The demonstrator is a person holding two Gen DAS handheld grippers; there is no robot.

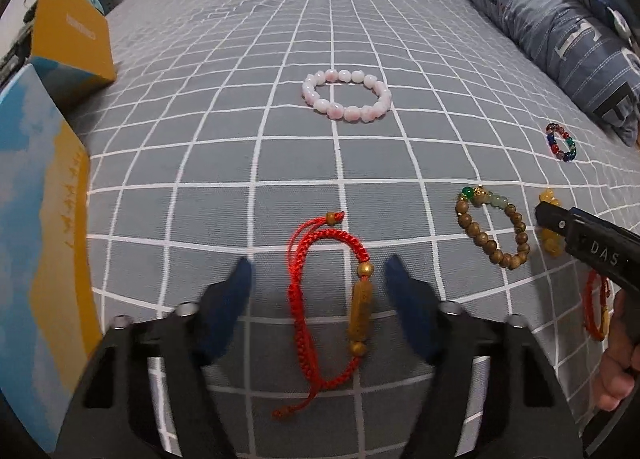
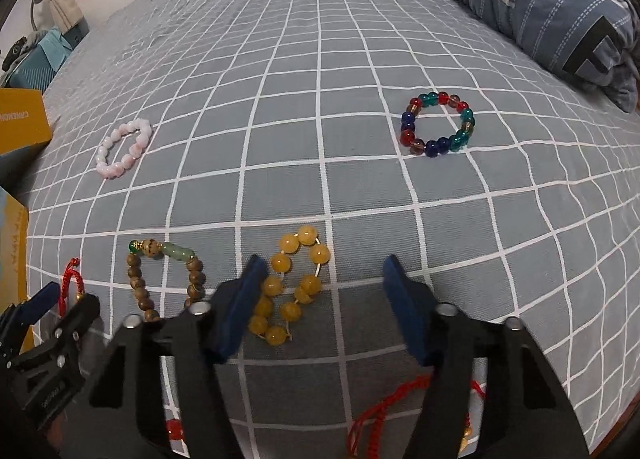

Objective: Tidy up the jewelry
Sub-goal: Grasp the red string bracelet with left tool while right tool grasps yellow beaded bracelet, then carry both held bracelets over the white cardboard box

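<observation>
Left gripper stood open, blue pads either side of the red braided cord bracelet with amber barrel bead, not touching it. Right gripper also open, its left pad just beside the yellow round-bead bracelet.

Cord bracelet looked light and floppy (would sag if pinched at one strand); best taken across the stiff barrel bead. Yellow beads probably smooth, slippery, on elastic.

Rel. to the cord bracelet: brown wooden-bead bracelet w/ green stones to its right, pink bead bracelet beyond it, multicolour glass-bead bracelet far right.

Yellow-and-blue cardboard box stood left; its contents couldn't be seen.
</observation>
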